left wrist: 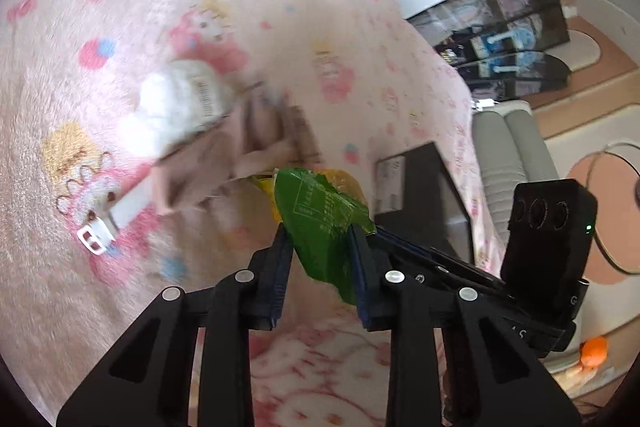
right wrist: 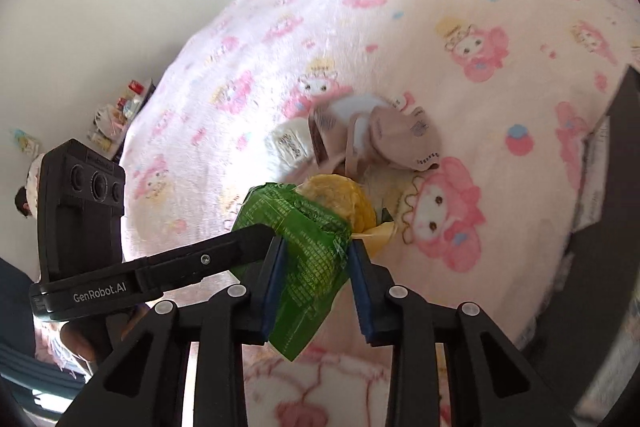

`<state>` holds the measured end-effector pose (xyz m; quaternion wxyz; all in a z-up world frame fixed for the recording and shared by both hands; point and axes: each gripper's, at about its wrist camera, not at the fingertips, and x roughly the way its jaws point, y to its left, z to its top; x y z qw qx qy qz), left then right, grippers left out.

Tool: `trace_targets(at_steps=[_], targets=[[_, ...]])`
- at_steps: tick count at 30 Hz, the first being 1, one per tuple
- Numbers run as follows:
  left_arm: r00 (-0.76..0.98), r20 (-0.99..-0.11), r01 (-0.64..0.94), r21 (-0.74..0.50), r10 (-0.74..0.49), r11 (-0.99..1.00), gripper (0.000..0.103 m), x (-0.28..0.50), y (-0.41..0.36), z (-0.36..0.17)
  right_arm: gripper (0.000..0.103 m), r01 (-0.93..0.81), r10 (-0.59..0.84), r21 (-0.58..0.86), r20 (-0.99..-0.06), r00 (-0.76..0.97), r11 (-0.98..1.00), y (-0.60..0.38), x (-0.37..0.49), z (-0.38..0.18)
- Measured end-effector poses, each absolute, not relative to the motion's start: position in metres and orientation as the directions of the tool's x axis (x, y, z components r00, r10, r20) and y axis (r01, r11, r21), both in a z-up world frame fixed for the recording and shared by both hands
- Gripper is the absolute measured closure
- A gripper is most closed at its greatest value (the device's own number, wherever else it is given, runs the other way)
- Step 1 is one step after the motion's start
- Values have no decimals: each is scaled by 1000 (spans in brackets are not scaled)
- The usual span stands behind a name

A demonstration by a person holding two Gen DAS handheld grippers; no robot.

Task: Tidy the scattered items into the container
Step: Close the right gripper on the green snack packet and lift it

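A green and yellow snack packet (left wrist: pixel 320 223) is held over the pink cartoon blanket, and both grippers grip it. My left gripper (left wrist: pixel 320 235) is shut on its green end. My right gripper (right wrist: pixel 316 247) is shut on the same packet (right wrist: pixel 304 247), whose yellow part (right wrist: pixel 340 203) sticks out beyond the fingers. The left gripper's arm (right wrist: pixel 160 267) reaches the packet from the left in the right wrist view. Beyond the packet lie a white wrapped pack (left wrist: pixel 180 107), beige face masks (right wrist: pixel 400 139) and a white strap with a buckle (left wrist: pixel 96 235). A dark container (left wrist: pixel 424 183) sits at the bed's edge.
The pink blanket (right wrist: pixel 440 7) covers the whole bed. A white wall (right wrist: pixel 100 7) and a shelf of small items (right wrist: pixel 120 111) lie to the left. Grey cushions (left wrist: pixel 512 147), dark display shelves (left wrist: pixel 504 27) and an orange object (left wrist: pixel 594 351) lie to the right.
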<state>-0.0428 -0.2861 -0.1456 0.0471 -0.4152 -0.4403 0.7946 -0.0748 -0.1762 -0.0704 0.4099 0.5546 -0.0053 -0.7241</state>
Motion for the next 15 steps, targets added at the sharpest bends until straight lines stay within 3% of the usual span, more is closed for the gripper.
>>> trace_targets(at_steps=[5, 15], targets=[[-655, -589, 197, -737, 472, -646, 78, -38, -266, -104, 75, 536, -673, 536, -734, -87, -653, -139, -61, -41], [-529, -646, 30, -662, 550, -749, 78, -36, -142, -65, 75, 434, -673, 553, -713, -195, -711, -18, -2, -13]])
